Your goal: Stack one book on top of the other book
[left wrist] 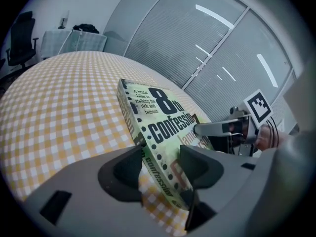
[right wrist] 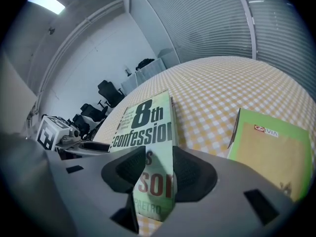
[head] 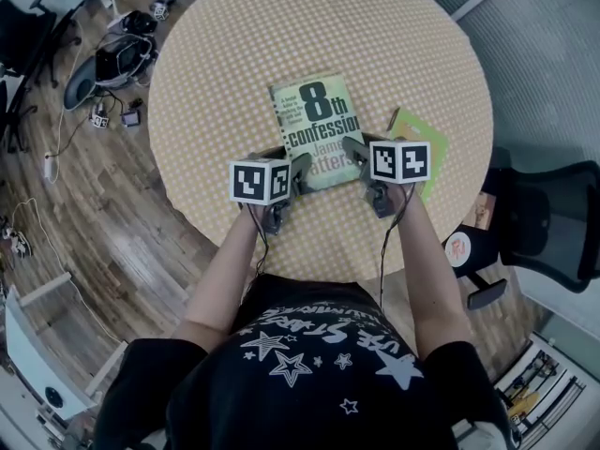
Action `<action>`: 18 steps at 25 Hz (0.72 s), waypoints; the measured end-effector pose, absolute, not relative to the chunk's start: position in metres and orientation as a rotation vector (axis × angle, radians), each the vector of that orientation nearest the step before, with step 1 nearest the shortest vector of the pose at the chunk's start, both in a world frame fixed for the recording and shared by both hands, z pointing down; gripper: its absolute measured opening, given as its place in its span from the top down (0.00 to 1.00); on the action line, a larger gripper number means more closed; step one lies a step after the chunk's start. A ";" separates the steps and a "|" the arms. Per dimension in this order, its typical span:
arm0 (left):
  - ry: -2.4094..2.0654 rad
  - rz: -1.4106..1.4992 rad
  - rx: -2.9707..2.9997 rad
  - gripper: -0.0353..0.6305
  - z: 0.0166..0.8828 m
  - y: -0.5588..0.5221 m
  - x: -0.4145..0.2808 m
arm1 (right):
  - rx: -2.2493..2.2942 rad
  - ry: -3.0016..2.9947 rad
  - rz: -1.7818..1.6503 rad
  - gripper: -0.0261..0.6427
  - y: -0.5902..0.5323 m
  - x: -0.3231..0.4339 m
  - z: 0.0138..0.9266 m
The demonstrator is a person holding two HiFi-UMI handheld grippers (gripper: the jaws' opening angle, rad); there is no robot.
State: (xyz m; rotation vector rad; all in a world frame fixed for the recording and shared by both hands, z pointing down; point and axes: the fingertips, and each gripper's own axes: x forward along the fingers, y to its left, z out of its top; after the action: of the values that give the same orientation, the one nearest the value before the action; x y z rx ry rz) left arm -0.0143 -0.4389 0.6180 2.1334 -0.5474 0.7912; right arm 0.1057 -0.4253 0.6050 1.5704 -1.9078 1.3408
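Book [head: 314, 120], near corners in left gripper [left wrist: 160, 164] and right gripper [right wrist: 159, 169], on table [head: 234, 64].

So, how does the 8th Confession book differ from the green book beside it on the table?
The 8th Confession book is held between the jaws of the left gripper and the right gripper; the green book lies untouched. The 8th Confession book carries big dark lettering; the green book's cover is nearly plain. Both covers are greenish.
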 end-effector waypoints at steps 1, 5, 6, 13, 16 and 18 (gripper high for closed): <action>-0.566 0.774 2.157 0.58 0.613 -0.441 -0.016 | 1.587 -1.920 1.332 0.70 -0.424 0.104 0.601; -0.632 0.696 2.248 0.60 0.584 -0.449 -0.019 | 1.665 -1.964 1.314 0.70 -0.419 0.100 0.579; -0.638 0.684 2.268 0.60 0.575 -0.449 -0.019 | 1.684 -1.976 1.309 0.70 -0.416 0.100 0.572; -0.613 0.658 2.410 0.61 0.522 -0.422 -0.002 | 1.804 -2.050 1.274 0.71 -0.370 0.112 0.528; -0.572 0.659 2.460 0.62 0.506 -0.401 0.012 | 1.870 -2.028 1.277 0.71 -0.337 0.122 0.519; -0.546 0.673 2.475 0.62 0.502 -0.384 0.022 | 1.900 -2.011 1.297 0.71 -0.315 0.128 0.516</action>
State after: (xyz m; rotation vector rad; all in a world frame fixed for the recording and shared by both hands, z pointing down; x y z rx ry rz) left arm 0.0219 -0.3845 0.5018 2.4752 -0.5457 0.6734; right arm 0.1280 -0.3152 0.5160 1.9004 -2.0110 1.2966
